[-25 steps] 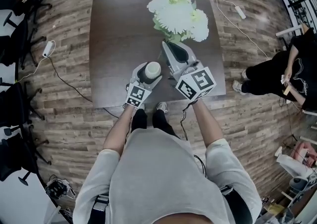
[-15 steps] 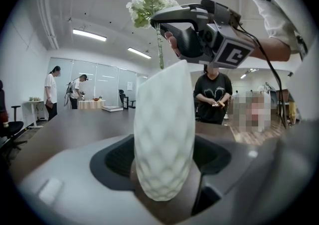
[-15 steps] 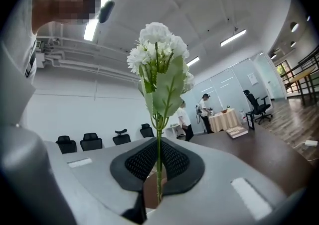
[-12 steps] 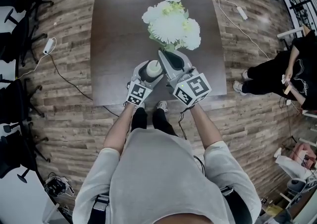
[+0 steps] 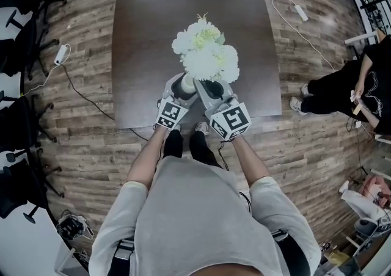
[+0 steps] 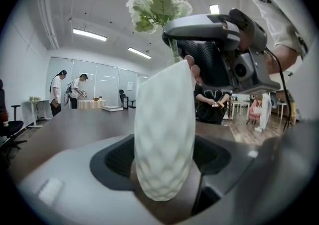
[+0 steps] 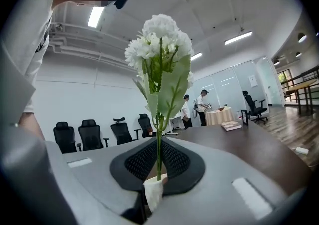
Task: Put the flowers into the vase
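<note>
Flowers (image 5: 204, 55), stem pinched in the right gripper (image 7: 157, 181), its jaws just easing apart, hover at one o'clock of the vase (image 5: 185, 85) clamped by the left gripper (image 6: 164, 189).

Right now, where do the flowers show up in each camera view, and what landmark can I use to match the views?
Head view: flowers at centre, over the near end of the dark table.
Left gripper view: flowers at top centre, above the vase.
Right gripper view: flowers in the middle, stem running down to bottom centre.
Shared landmark: the dark table, also behind the vase and to the right of the stem.
</note>
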